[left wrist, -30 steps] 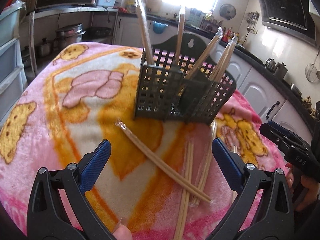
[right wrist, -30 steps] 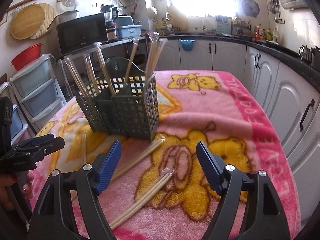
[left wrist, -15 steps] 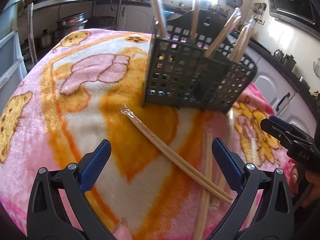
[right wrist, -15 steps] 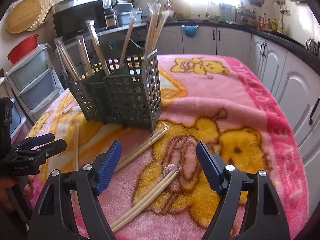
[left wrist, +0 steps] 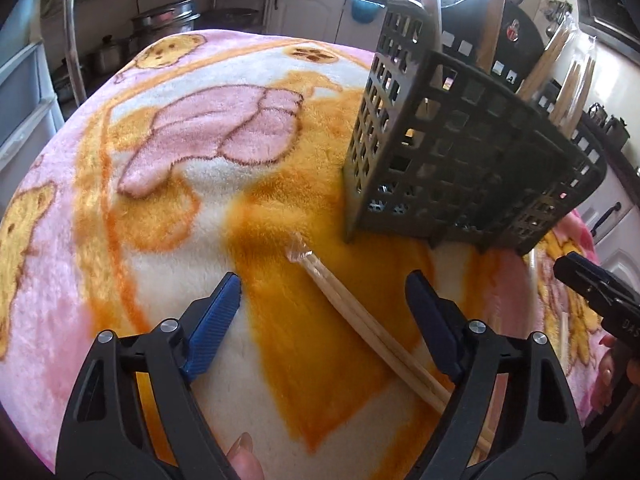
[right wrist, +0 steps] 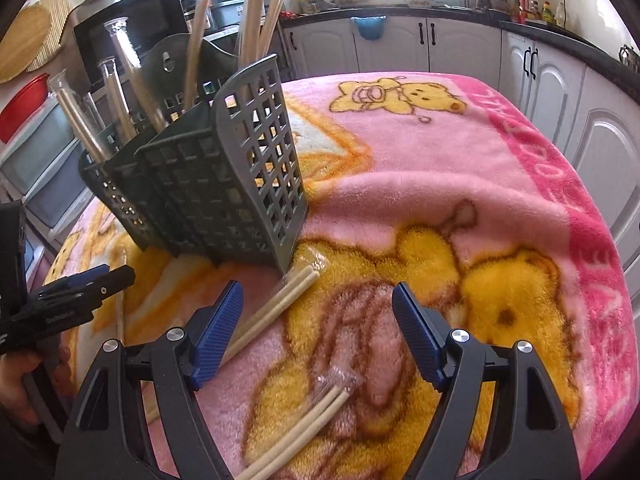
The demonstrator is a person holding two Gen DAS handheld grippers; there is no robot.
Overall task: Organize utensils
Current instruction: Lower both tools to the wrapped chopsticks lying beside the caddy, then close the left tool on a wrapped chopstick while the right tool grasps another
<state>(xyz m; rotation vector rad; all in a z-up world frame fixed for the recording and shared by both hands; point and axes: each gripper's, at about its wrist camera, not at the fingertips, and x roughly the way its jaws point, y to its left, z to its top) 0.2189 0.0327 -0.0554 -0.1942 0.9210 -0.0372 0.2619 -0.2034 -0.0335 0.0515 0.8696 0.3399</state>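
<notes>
Two grippers over a table covered by a pink and orange bear blanket [left wrist: 192, 216].

Left gripper [left wrist: 322, 292]: jaws apart and closing. One wrapped chopstick pair [left wrist: 360, 324] lies on the blanket between the blue pads [left wrist: 214, 314], not touched by either. Its crinkled wrapper end points toward the grey grid caddy [left wrist: 452, 168], which stands just beyond, close to that tip. Right gripper's black nose shows at the right edge, with fingers of the hand behind it.

Right gripper [right wrist: 318, 320]: jaws apart, nothing pressed between them. A second wrapped pair [right wrist: 304, 424] lies between and below the pads. A third pair [right wrist: 276, 304] lies by the left pad [right wrist: 218, 332], its end almost at the caddy's [right wrist: 224, 184] bottom corner. The caddy is the nearest obstacle on that side.

Several wrapped chopsticks [right wrist: 256, 8] stand upright in the caddy compartments, leaning outward. One more stick [right wrist: 119, 312] lies flat near the left gripper's nose.

Around: white cabinets [right wrist: 400, 48], dark countertop, microwave [right wrist: 132, 36] behind the caddy, pots [left wrist: 164, 28] on a low shelf.
</notes>
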